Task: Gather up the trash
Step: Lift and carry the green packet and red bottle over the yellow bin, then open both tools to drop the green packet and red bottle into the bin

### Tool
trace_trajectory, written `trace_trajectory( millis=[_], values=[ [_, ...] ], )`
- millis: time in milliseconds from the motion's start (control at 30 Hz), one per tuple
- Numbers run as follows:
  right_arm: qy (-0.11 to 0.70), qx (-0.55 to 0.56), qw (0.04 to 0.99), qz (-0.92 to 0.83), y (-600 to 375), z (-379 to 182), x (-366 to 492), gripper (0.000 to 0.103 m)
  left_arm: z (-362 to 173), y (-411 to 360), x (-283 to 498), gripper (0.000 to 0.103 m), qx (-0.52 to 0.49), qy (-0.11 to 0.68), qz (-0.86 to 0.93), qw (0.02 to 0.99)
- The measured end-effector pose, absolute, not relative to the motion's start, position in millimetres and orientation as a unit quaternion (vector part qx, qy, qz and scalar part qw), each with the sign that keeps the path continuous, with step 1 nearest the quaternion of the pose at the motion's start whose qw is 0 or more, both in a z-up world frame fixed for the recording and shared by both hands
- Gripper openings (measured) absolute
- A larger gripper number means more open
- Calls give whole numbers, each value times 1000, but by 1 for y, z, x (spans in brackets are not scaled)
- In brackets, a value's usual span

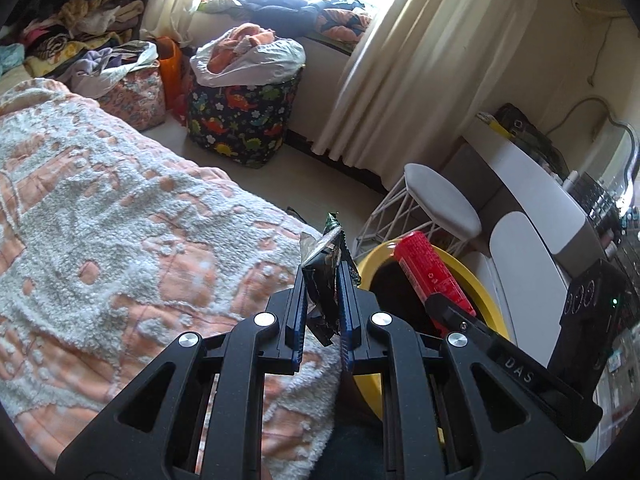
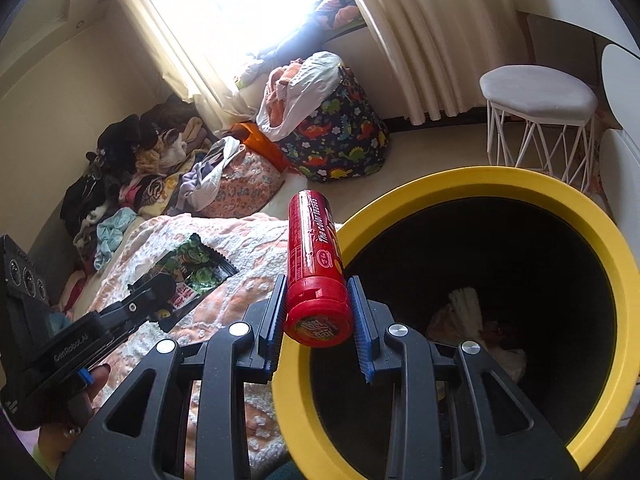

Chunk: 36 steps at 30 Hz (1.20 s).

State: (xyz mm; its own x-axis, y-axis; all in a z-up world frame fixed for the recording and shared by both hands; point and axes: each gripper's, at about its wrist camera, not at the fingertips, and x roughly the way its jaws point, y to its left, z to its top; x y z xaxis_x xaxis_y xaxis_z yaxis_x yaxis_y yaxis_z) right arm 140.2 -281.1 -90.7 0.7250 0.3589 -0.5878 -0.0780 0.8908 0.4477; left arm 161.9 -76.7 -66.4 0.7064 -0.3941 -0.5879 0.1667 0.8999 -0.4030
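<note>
Red tube (image 2: 316, 276) | clamped in right tool (image 2: 320, 300) | over yellow bin (image 2: 592, 236)

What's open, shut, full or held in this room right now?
Left tongs: shut on the snack wrapper.
Right tongs: shut on the red candy tube, lid closed.
Yellow bin: open, some trash inside.
Dinosaur basket: stuffed full.
Curtains: drawn apart.

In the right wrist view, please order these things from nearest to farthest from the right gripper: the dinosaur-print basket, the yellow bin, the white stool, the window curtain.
1. Yellow bin: directly beneath and right of the right gripper, which holds the red tube.
2. White stool: beyond the bin, upper right.
3. Dinosaur-print basket: on the floor, about as far as the stool; too close to call.
4. Window curtain: farthest, at the wall.
</note>
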Motion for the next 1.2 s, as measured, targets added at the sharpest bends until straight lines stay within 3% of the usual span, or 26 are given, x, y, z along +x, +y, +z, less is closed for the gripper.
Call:
trace_trajectory(
  millis=[933,1133,1200],
  values=[
    [389,241,888,37,-366,-107,132,29,-79,-160,140,9,-73,383,-237,890],
    [394,254,883,23,-379,-107,130,33,-87,-180,138,9,-51,394,-257,881],
    [394,253,883,19,-384,-107,129,34,-89,-187,137,19,-41,396,-263,879]
  ],
)
